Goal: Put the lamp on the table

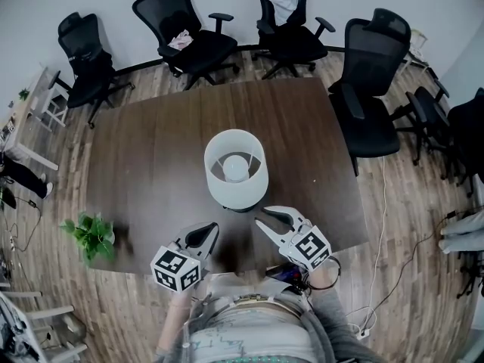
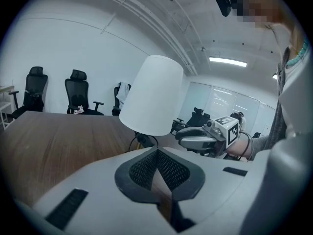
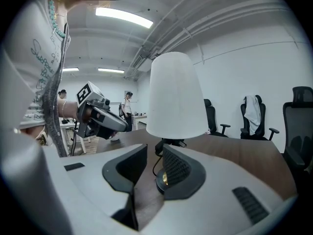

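Observation:
The lamp (image 1: pixel 236 169), a white drum shade on a dark base with a black cord, stands upright on the dark wooden table (image 1: pixel 151 150) near its front middle. Both grippers hover at the table's near edge, just short of the lamp. My left gripper (image 1: pixel 210 231) is to the lamp's lower left, its jaws closed together on nothing. My right gripper (image 1: pixel 266 219) is to the lower right, jaws apart by a narrow gap, with nothing between them. In the right gripper view the lamp (image 3: pixel 175 94) rises beyond the gap, apart from the pads. In the left gripper view the lamp (image 2: pixel 152 94) stands ahead.
A small green potted plant (image 1: pixel 92 234) sits at the table's near left corner. Black office chairs (image 1: pixel 189 36) ring the far side, and another chair (image 1: pixel 370 89) stands at the right. A white cable (image 1: pixel 382 225) trails on the wooden floor to the right.

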`<state>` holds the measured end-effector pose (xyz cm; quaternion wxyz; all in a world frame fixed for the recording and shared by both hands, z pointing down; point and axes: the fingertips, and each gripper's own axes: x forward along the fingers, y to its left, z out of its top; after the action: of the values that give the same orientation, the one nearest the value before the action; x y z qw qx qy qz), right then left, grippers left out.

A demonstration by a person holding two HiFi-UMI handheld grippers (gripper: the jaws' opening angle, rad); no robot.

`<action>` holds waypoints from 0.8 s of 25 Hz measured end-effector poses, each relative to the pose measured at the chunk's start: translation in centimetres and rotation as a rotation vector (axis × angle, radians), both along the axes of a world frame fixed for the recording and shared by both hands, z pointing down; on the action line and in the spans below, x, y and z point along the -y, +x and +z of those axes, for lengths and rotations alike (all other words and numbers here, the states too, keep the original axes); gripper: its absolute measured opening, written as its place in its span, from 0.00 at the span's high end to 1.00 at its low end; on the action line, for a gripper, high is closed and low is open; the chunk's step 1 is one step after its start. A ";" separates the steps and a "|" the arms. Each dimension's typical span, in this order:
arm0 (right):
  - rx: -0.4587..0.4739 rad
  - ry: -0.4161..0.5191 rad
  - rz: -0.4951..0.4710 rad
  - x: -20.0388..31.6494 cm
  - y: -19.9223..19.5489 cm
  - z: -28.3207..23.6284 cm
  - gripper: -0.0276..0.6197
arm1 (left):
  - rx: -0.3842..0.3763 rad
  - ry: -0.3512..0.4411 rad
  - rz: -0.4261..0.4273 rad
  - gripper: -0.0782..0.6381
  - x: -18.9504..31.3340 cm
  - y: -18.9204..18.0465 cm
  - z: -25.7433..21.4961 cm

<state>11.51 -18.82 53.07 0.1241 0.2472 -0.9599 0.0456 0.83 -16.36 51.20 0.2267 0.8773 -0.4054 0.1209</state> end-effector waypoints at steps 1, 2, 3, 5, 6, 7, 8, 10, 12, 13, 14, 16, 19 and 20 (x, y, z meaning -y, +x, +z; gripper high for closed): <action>0.004 0.002 -0.006 -0.1 -0.1 -0.2 0.80 | 0.002 -0.002 0.006 0.88 -0.1 0.1 0.1; 0.008 -0.001 -0.012 -0.2 -0.2 -0.4 0.83 | 0.004 -0.004 0.012 0.88 -0.2 0.3 0.1; 0.012 -0.009 -0.020 -0.4 -0.3 -0.6 0.84 | 0.004 -0.006 0.018 0.88 -0.2 0.5 0.1; 0.003 -0.021 -0.038 -0.7 -0.4 -0.7 0.85 | 0.002 -0.006 0.028 0.88 -0.3 0.9 0.1; -0.010 -0.020 -0.044 -0.9 -0.4 -0.5 0.86 | 0.002 -0.005 0.031 0.88 -0.3 1.0 0.1; -0.021 -0.016 -0.048 -1.0 -0.4 -0.3 0.86 | 0.001 -0.004 0.033 0.88 -0.4 1.2 0.0; -0.026 -0.014 -0.051 -1.1 -0.4 -0.3 0.87 | -0.001 -0.001 0.032 0.88 -0.4 1.3 0.0; -0.028 -0.012 -0.052 -1.2 -0.4 -0.6 0.87 | -0.005 0.005 0.029 0.88 -0.3 1.4 -0.2; -0.020 -0.017 -0.054 -1.4 -0.4 -0.8 0.89 | -0.009 0.010 0.027 0.88 -0.3 1.6 -0.4; -0.014 -0.020 -0.055 -1.4 -0.5 -1.0 0.89 | -0.012 0.013 0.026 0.88 -0.3 1.7 -0.5; -0.011 -0.021 -0.058 -1.4 -0.4 -1.1 0.89 | -0.014 0.017 0.026 0.88 -0.2 1.8 -0.6; -0.019 -0.020 -0.065 -1.5 -0.5 -1.2 0.90 | -0.015 0.020 0.030 0.88 -0.2 2.0 -0.8; -0.024 -0.015 -0.074 -1.9 -0.9 -1.6 0.90 | -0.011 0.026 0.041 0.88 -0.2 2.4 -1.2; -0.026 -0.006 -0.078 -2.0 -1.0 -1.8 0.90 | -0.013 0.029 0.044 0.88 -0.3 2.5 -1.3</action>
<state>10.52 -16.84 51.25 0.1388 0.2099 -0.9670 0.0404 3.34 -16.10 49.90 0.2137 0.8900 -0.3863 0.1144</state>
